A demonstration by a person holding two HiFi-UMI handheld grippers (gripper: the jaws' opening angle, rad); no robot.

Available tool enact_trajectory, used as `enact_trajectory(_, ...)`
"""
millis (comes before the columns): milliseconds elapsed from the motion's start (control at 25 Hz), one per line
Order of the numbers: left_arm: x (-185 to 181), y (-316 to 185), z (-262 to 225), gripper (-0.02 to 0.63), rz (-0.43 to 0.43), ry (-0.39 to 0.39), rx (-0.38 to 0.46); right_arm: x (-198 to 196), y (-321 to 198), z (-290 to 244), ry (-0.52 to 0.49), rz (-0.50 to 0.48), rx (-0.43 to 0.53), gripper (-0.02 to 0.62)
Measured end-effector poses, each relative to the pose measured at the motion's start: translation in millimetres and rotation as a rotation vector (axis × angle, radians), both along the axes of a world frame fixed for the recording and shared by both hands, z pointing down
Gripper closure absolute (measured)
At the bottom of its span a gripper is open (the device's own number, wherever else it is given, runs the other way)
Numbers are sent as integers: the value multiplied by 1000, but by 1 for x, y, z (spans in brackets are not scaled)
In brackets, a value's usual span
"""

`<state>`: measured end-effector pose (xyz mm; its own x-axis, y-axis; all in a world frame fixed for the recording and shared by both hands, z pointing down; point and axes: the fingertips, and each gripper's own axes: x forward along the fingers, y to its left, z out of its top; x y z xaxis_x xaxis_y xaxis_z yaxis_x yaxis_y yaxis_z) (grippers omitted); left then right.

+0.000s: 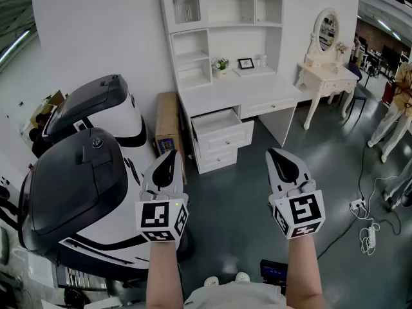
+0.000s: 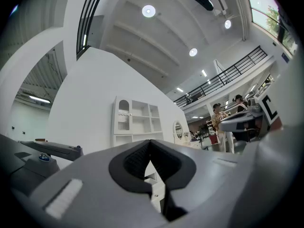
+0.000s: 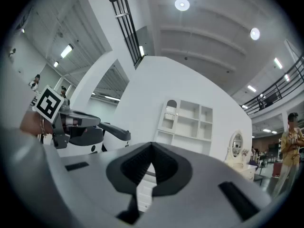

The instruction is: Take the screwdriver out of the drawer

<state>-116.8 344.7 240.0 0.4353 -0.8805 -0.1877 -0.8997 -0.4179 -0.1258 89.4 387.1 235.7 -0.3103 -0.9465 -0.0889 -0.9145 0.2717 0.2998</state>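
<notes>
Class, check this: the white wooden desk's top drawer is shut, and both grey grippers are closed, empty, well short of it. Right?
No: the head view shows the top drawer of the white wooden desk pulled open. The left gripper and right gripper are closed, empty, well short of it.

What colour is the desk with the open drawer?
White; the desk shows best in the head view.

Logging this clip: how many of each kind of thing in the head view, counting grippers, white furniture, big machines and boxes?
Grippers: 2, left gripper, right gripper
White furniture: 2, desk, dressing table
Grey-topped machines: 2, near machine, far machine
Cardboard box: 1
Total: 7
</notes>
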Motion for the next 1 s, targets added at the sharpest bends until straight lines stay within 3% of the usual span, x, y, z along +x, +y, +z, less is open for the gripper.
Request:
enact_trajectory(680, 72, -30, -2, 600, -38, -44, 32, 69, -32, 12, -25, -25, -4, 589)
enact_trajectory(1000, 80, -68, 10, 600, -30, -44, 9, 77, -71, 20, -41, -23, -17, 589)
